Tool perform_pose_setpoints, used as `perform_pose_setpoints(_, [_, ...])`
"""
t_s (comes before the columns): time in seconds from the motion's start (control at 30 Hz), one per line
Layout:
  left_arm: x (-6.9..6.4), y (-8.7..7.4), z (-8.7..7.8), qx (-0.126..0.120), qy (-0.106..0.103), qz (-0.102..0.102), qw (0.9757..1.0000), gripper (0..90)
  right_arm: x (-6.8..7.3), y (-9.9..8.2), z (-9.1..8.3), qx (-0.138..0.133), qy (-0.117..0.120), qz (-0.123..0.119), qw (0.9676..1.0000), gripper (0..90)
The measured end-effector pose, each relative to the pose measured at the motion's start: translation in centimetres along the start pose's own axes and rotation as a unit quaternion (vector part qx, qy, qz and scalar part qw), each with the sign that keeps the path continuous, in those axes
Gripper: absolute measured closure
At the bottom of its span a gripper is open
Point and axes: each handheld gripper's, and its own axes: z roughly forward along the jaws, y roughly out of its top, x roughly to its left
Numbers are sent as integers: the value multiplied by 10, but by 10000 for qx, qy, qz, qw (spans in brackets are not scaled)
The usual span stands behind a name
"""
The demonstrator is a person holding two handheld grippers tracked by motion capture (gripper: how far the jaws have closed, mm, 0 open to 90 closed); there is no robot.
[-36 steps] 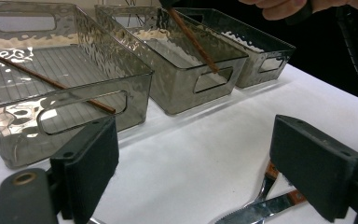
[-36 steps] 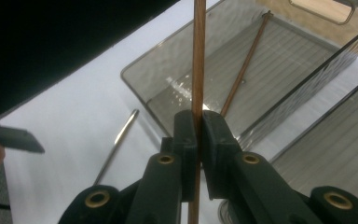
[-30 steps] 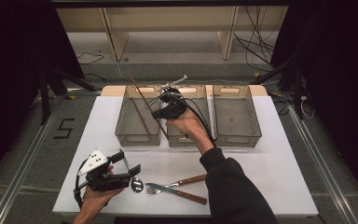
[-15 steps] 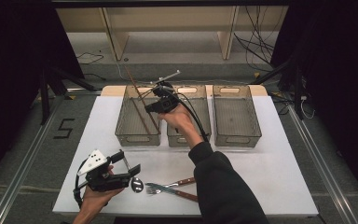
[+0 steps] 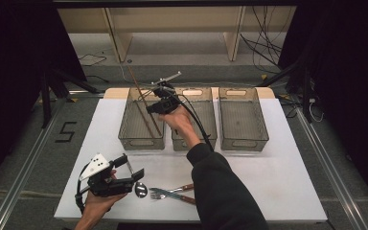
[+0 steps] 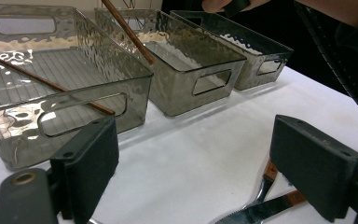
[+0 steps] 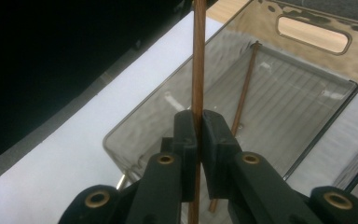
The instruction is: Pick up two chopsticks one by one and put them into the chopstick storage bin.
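My right gripper (image 5: 157, 106) hangs over the left smoky bin (image 5: 124, 136), shut on a thin brown chopstick (image 5: 136, 86) that slants up and away past the bin's far rim. In the right gripper view the pads (image 7: 186, 135) pinch that chopstick (image 7: 198, 70), and a second chopstick (image 7: 244, 88) lies on the bin floor (image 7: 307, 93). My left gripper (image 5: 130, 167) rests near the table's front left, jaws open and empty, beside a spoon (image 5: 140, 189). In the left gripper view its gripper (image 6: 200, 168) faces the bins, with the lying chopstick (image 6: 46, 84) inside the nearest one.
A middle bin (image 5: 206, 136) and a right bin (image 5: 243, 139) stand in a row beside the left one. A fork and a wood-handled knife (image 5: 175, 192) lie at the front edge by the spoon. The white table (image 5: 268, 177) has open space at the front right.
My right gripper has carried the chopstick leftward, from above the middle bin to above the left bin. The left gripper has stayed where it was.
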Motion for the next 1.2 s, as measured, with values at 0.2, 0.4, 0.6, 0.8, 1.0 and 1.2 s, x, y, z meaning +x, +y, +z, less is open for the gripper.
perform_pose_setpoints(0.2, [0,0,-1,-12,7,0,10000,149,-2,1,7,27,-86,10,10000,854])
perform_pose_setpoints(0.4, [0,0,-1,-11,7,5,10000,149,-4,-1,13,44,-140,45,9999,854])
perform_pose_setpoints(0.6, [1,0,-1,-16,10,12,10000,149,-3,-2,17,58,-146,65,9999,853])
perform_pose_setpoints(0.8, [1,0,-1,-17,11,27,10000,149,-2,-4,22,108,-220,44,9997,852])
perform_pose_setpoints(1.0, [1,0,-1,-22,8,5,10000,149,-2,-6,26,205,-308,46,9993,847])
perform_pose_setpoints(1.2, [1,0,-1,-22,8,7,10000,149,-1,-8,30,296,-344,66,9989,764])
